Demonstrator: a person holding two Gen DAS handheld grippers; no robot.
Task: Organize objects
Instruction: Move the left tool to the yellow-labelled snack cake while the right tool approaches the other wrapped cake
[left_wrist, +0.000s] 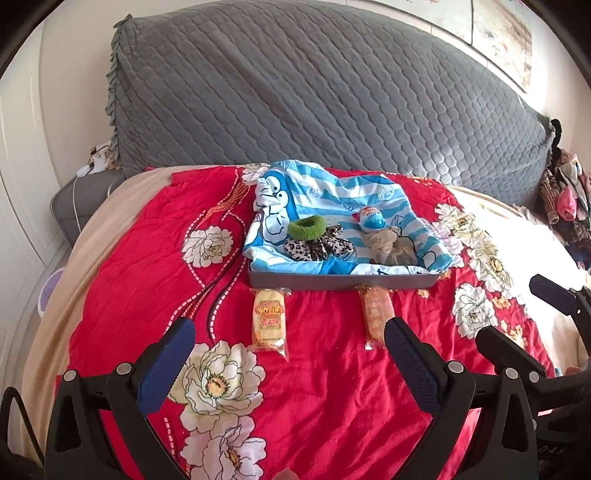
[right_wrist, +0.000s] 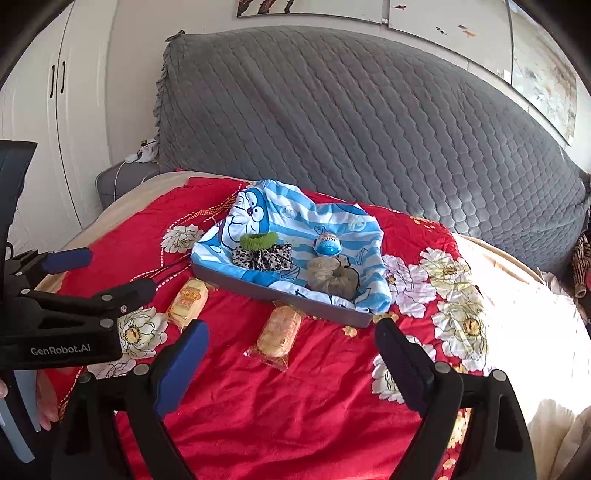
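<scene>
Bedroom setup: we had a bed with a red floral bedspread (left_wrist: 314, 387) as the work surface and a grey quilted headboard cover (left_wrist: 332, 92) behind it; white wardrobe doors showed at far left in the right wrist view.

Left to right: the left gripper (left_wrist: 288, 354) hung over the near bedspread, jaws wide apart, nothing between them. Ahead of it lay a yellow snack packet (left_wrist: 269, 321), lengthwise toward us, just short of the tray. It carried red-and-yellow label print, but we couldn't read it. A second, more orange snack packet (left_wrist: 375, 314) lay parallel to its right, partly hidden behind one left finger; no legible print.

Both packets sat outside the grey tray (left_wrist: 340, 282), close to its front wall, so we judged them the items not yet sorted. The tray was lined with a blue striped cartoon-cat cloth (left_wrist: 332, 199), probably as padding. On it: a green hair tie (left_wrist: 307, 226) resting on a leopard-print scrunchie (left_wrist: 317, 247), then a small egg-shaped toy (left_wrist: 373, 218) with unreadable lettering, just behind a beige mesh scrunchie (left_wrist: 391, 247). Hair items were grouped left, the rest right.

The right gripper (right_wrist: 291, 362) was also spread wide and empty, aimed at the orange packet. "GenRobot.AI" read clearly on the left gripper's body in the right wrist view.
</scene>
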